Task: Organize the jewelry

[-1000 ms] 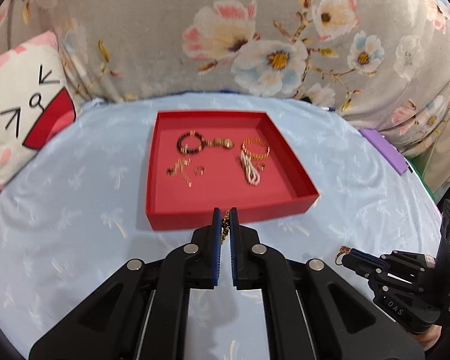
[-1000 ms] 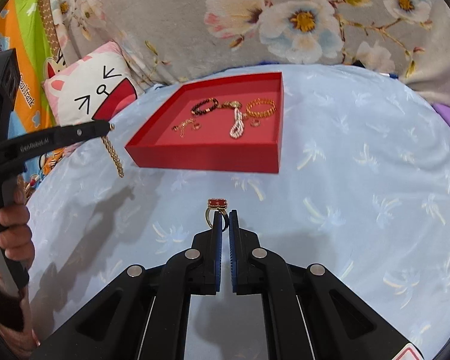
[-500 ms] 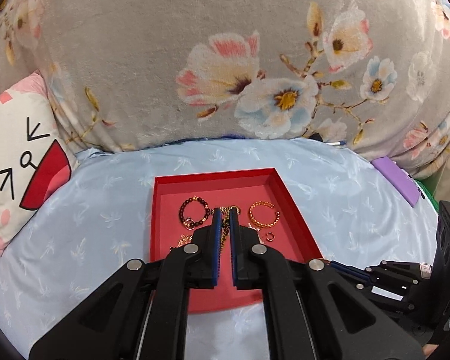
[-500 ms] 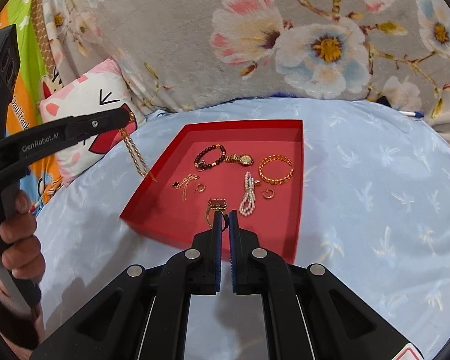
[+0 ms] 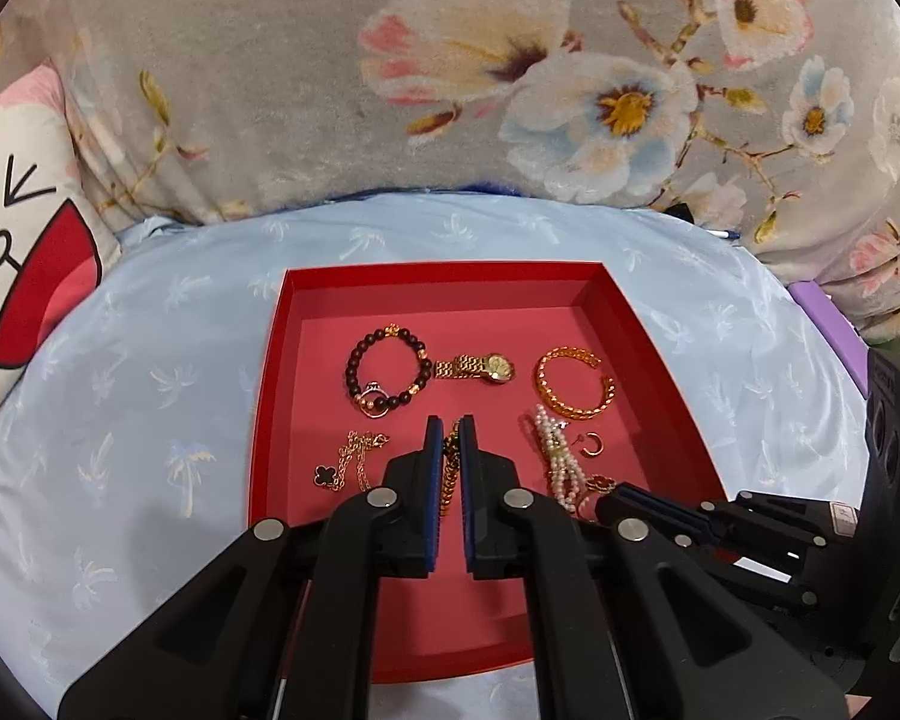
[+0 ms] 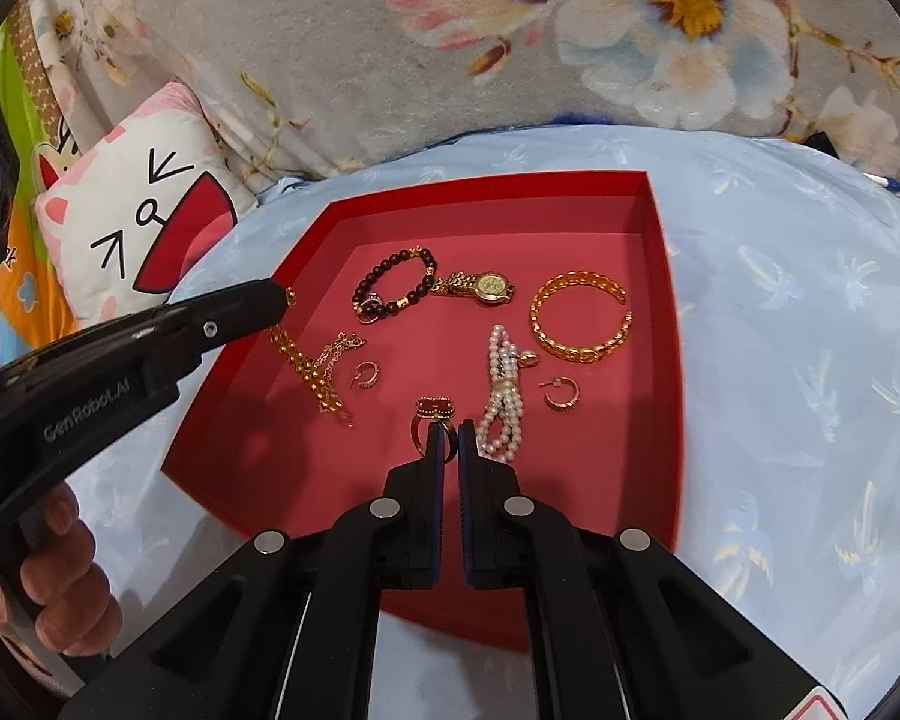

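Note:
A red tray [image 5: 660,360] [image 6: 666,276] lies on the blue cloth. It holds a dark bead bracelet [image 5: 387,369], a gold watch [image 5: 486,367], a gold bangle [image 5: 573,383], a pearl strand [image 5: 555,456], a thin clover necklace [image 5: 345,462] and small hoop earrings [image 6: 561,393]. My left gripper [image 5: 449,429] is shut on a gold chain [image 6: 306,363] that hangs into the tray's left side. My right gripper [image 6: 449,429] is shut on a gold ring with a red stone [image 6: 433,411], held over the tray beside the pearls.
A cat-face pillow [image 6: 138,228] lies left of the tray. A grey floral blanket [image 5: 450,72] rises behind it. A purple object [image 5: 822,312] sits at the far right edge of the cloth.
Both grippers have moved forward from in front of the tray to over it, carrying the chain and the ring. The chain's lower end now reaches the tray floor.

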### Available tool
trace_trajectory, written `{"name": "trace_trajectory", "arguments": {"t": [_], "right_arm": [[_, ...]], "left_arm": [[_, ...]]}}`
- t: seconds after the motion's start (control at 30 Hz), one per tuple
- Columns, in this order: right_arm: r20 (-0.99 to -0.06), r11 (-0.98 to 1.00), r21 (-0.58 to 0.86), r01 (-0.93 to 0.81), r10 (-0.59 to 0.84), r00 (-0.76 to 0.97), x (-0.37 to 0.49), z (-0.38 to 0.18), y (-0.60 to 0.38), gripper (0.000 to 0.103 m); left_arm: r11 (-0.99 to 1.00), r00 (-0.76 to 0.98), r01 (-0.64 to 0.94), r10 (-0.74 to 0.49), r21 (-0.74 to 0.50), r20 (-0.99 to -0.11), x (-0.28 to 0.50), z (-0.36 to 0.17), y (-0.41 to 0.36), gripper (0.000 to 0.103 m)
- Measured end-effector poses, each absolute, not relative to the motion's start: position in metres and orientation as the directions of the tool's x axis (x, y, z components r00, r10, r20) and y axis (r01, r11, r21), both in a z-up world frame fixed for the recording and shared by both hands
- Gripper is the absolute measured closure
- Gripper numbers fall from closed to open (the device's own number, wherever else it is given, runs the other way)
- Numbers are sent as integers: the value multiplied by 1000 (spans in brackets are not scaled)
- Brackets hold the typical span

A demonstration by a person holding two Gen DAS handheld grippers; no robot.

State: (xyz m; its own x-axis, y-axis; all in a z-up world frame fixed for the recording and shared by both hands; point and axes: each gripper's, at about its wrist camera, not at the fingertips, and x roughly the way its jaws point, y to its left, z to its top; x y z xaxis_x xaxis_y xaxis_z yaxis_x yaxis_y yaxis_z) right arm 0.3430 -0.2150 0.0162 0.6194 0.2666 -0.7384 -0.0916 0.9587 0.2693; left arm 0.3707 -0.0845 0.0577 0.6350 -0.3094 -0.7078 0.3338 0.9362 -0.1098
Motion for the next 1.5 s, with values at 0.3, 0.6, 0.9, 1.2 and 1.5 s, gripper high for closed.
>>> {"name": "trace_trajectory", "arguments": {"t": [0.3,0.6,0.9,1.2,1.5], "right_arm": [[-771,967,224,-119,250,586,372,-3,-193,99],[-737,971,226,-73,220,640,367,8,-213,76],[-717,979,198,-46,177,674,357,16,-223,66],[-686,985,171,-25,137,714,340,27,-216,46],[-647,995,101,-9,72,759,303,48,-202,31]], "left_arm": [[944,613,304,-297,-128,-732,382,45,-76,99],[966,642,246,-226,-82,-732,384,42,-70,75],[976,673,213,-173,-35,-719,380,45,-67,75],[988,736,141,-68,55,-674,362,48,-72,74],[990,737,124,-46,69,-674,335,45,-72,62]]}}
